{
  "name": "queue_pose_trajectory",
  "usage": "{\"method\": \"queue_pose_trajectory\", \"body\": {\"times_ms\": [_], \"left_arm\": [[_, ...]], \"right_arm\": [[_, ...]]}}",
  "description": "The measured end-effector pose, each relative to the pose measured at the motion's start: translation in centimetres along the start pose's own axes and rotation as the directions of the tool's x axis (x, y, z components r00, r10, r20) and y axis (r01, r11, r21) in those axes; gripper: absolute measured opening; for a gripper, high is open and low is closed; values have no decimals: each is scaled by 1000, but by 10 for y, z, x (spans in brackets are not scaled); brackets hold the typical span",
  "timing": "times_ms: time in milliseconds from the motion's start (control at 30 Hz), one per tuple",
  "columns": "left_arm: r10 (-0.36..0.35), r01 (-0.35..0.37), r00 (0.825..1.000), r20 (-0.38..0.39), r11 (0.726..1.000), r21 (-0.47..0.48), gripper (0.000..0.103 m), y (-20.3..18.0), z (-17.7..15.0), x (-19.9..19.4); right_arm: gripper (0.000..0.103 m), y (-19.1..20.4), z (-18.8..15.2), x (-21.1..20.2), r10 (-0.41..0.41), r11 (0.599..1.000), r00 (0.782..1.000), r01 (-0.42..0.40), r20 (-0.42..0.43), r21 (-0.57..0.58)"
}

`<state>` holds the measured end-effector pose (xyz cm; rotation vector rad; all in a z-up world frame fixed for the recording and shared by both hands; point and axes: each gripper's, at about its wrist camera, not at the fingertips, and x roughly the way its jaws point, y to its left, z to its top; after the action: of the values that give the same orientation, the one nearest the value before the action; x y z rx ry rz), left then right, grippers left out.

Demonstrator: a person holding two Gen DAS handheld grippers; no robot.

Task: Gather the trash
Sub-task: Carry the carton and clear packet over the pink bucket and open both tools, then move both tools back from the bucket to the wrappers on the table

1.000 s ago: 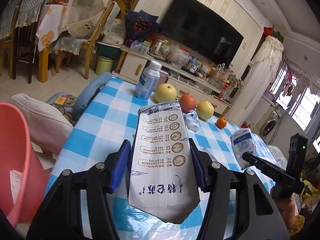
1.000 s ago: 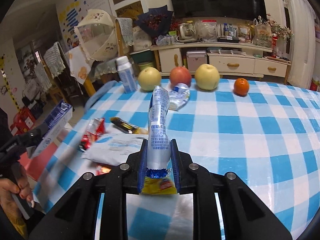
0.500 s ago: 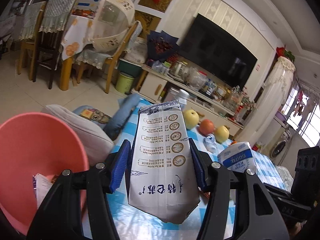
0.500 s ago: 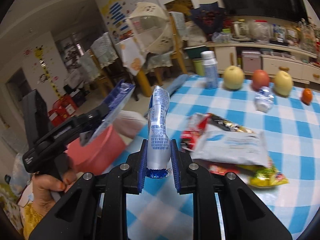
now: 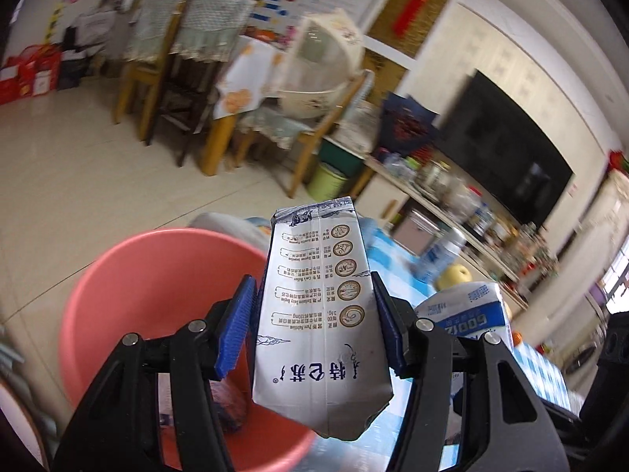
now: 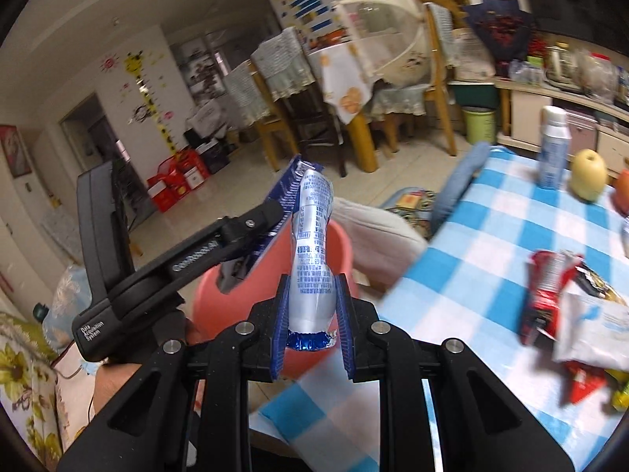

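My left gripper (image 5: 314, 326) is shut on a flattened silver milk carton (image 5: 318, 314) and holds it over the pink bucket (image 5: 129, 275), which has some trash inside. My right gripper (image 6: 310, 334) is shut on a silver and blue squeezed pouch (image 6: 312, 259), held just beside the bucket (image 6: 338, 247) at the table's left edge. The left gripper with its carton (image 6: 289, 185) shows in the right wrist view above the bucket. The pouch (image 5: 468, 310) shows in the left wrist view to the right.
The blue checked table (image 6: 491, 251) holds a red wrapper (image 6: 546, 287), a white packet (image 6: 593, 330), a white bottle (image 6: 554, 145) and fruit (image 6: 587, 175). A beige cushion (image 6: 377, 228) sits between bucket and table. Chairs (image 5: 173, 63) stand behind.
Both grippers have swung left from over the table to the pink bucket, each still holding its piece of trash. The left carton is now above the bucket's opening.
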<state>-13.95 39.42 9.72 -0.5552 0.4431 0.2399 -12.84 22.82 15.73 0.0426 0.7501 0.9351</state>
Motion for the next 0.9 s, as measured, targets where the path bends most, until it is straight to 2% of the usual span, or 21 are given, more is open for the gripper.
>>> {"method": "queue_pose_trajectory", "body": {"times_ms": [167,300,367,400,433,500,567,600,633,767,900], "left_arm": [[88,-88,996,9,995,-50,58,22,7,0],[155,-155,988,-3,985,-70,59,33,10,4],[201,-201,980,-6,977,-76,66,38,12,4],[219,-219,976,-5,973,-77,74,40,13,5],[234,-234,972,-4,969,-77,77,40,14,6],[256,-256,967,-3,964,-69,82,39,13,4],[264,-263,965,1,963,-56,84,37,12,5],[260,-260,965,7,964,-48,85,35,11,5],[255,-254,967,12,966,-40,86,34,11,4],[226,-227,974,33,973,31,88,18,5,5],[148,-155,987,68,983,102,88,-3,0,7]], "right_arm": [[23,19,3,25,24,1000,999,-25,-26,-19],[27,21,4,44,9,1000,999,-10,-47,-20],[42,15,1,49,20,1000,998,-20,-54,1],[55,13,-1,49,12,1000,999,-11,-49,7],[64,9,-2,48,-1,1000,999,1,-44,10],[68,3,-6,44,-32,999,999,32,-34,9],[74,-3,-10,38,-65,998,998,66,-24,13],[81,-6,-12,33,-83,996,996,83,-14,13],[85,-7,-14,30,-97,995,995,97,-7,11],[88,-13,-26,20,-166,986,986,166,-9,-25],[88,-22,-40,8,-215,976,976,215,-13,-42]]}}
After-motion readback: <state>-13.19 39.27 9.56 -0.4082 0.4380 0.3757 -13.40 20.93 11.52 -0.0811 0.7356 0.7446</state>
